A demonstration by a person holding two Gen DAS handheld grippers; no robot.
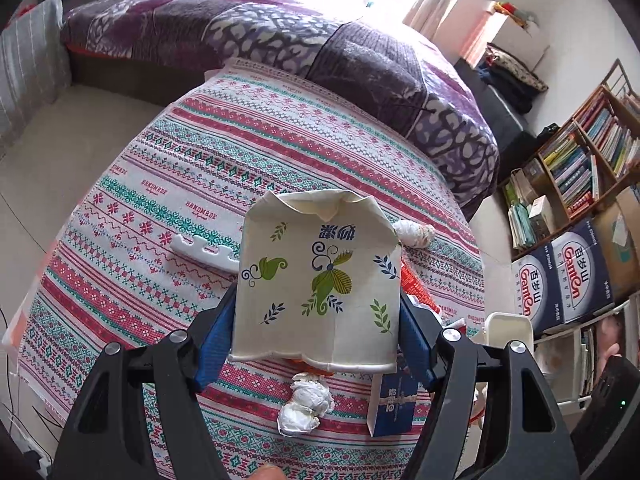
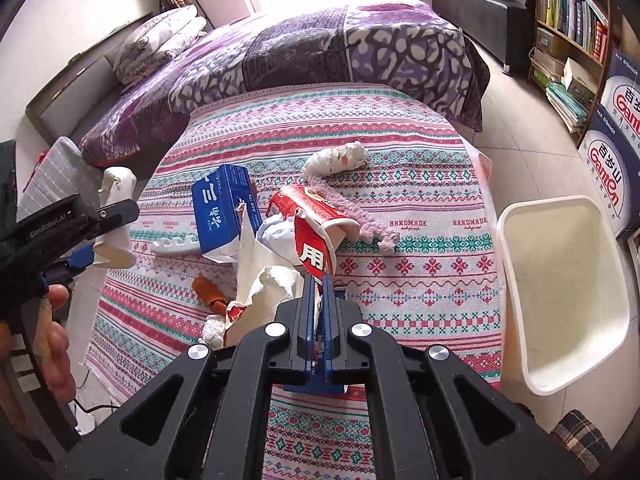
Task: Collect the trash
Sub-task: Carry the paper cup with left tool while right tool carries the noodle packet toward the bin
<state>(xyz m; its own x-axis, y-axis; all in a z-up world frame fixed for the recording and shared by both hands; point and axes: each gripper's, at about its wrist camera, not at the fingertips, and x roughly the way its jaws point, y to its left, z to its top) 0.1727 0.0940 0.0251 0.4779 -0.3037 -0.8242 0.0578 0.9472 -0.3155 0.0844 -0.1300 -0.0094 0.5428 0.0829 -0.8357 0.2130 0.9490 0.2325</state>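
My left gripper (image 1: 316, 308) is shut on a flattened white paper cup (image 1: 316, 280) printed with green and blue leaves, held above the striped tablecloth (image 1: 140, 200). In the right wrist view that cup (image 2: 118, 184) shows at the far left. My right gripper (image 2: 317, 292) is shut on the edge of a crushed red paper cup (image 2: 314, 240), lifted over a heap of trash. The heap holds white crumpled paper (image 2: 272, 284), a blue box (image 2: 224, 208) and an orange scrap (image 2: 210, 292). A tissue wad (image 2: 336, 158) and a pink fuzzy strip (image 2: 360, 216) lie beyond.
A white bin (image 2: 560, 300) stands on the floor off the table's right edge. A white notched plastic piece (image 1: 204, 252) and another tissue wad (image 1: 306, 404) lie on the cloth. A purple-covered bed (image 2: 320, 48) lies beyond the table, with bookshelves (image 2: 572, 12) and cartons (image 2: 616, 152) at right.
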